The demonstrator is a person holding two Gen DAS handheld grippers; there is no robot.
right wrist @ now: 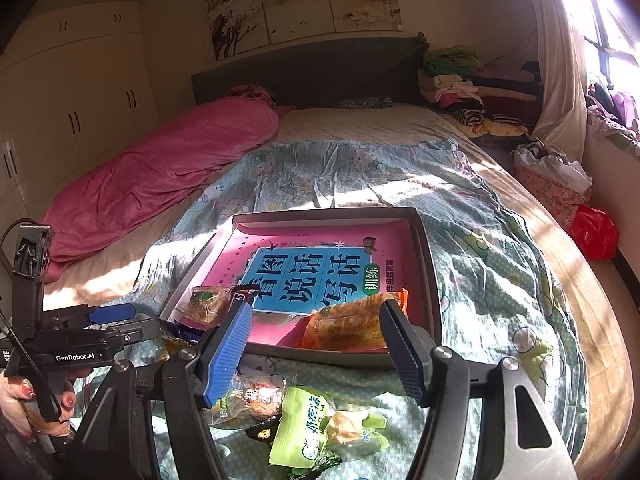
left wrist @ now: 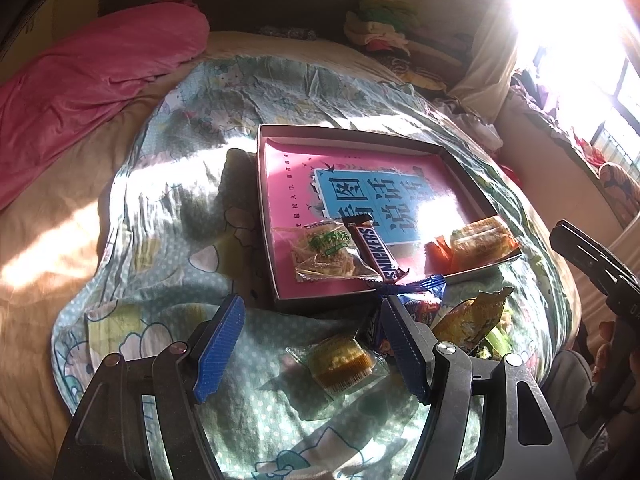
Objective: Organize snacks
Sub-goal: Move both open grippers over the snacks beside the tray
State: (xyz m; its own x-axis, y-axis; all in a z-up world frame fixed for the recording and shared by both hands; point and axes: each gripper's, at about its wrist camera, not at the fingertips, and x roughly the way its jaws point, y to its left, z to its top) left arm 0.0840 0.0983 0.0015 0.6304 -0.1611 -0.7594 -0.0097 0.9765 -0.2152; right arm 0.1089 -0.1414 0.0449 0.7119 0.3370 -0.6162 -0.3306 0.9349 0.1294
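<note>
Left wrist: left tongs (left wrist: 312, 312) open, cake pkt (left wrist: 340, 360) between, untouched

— What are we working on?
— We have a bed (right wrist: 380, 128) with a cartoon-print quilt (right wrist: 460, 216) spread over it and a pink blanket (right wrist: 168, 172) along its left side.
— And directly on the quilt?
— We see a shallow box (right wrist: 430, 280), and nearer us loose snacks: a wrapped cake (left wrist: 340, 360), a green packet (right wrist: 304, 420) and a gold wrapper (left wrist: 468, 320).
</note>
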